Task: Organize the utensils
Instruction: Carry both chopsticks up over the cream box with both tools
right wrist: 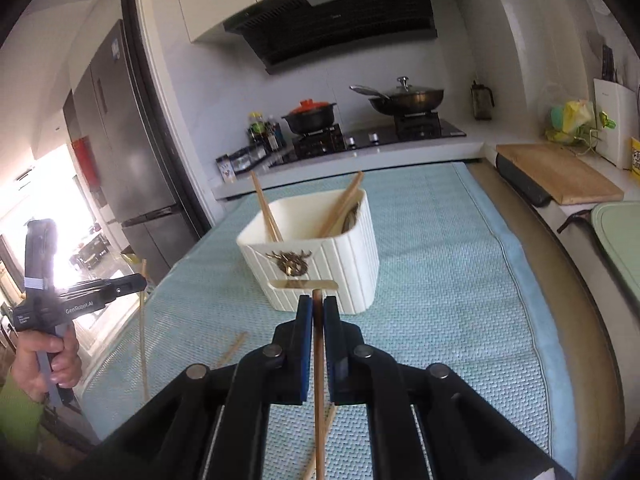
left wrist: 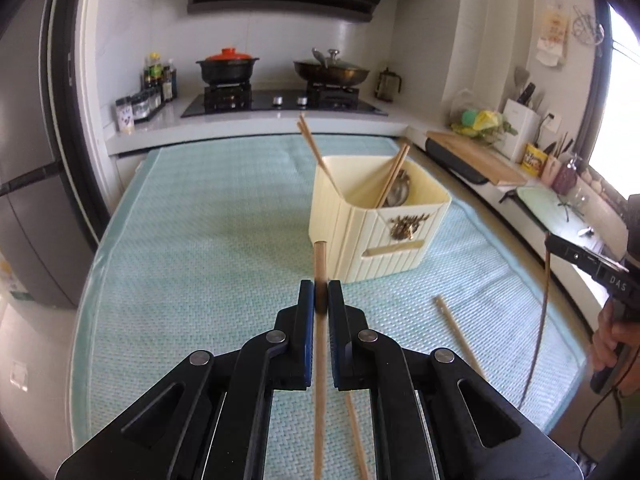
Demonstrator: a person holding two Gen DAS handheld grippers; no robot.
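Note:
A cream ribbed utensil box (left wrist: 376,220) stands on the light blue mat (left wrist: 200,240); it also shows in the right wrist view (right wrist: 316,256). Several wooden chopsticks (left wrist: 394,174) and a metal utensil lean inside it. My left gripper (left wrist: 321,292) is shut on a wooden chopstick (left wrist: 320,264), held above the mat in front of the box. My right gripper (right wrist: 317,306) is shut on a darker chopstick (right wrist: 319,380), close before the box. Loose chopsticks lie on the mat (left wrist: 456,332), (right wrist: 234,346).
A stove with a red-lidded pot (left wrist: 228,66) and a wok (left wrist: 332,70) stands behind the mat. A wooden cutting board (right wrist: 560,172) and a knife block (left wrist: 520,128) sit on the right counter. A fridge (right wrist: 128,160) stands on the left.

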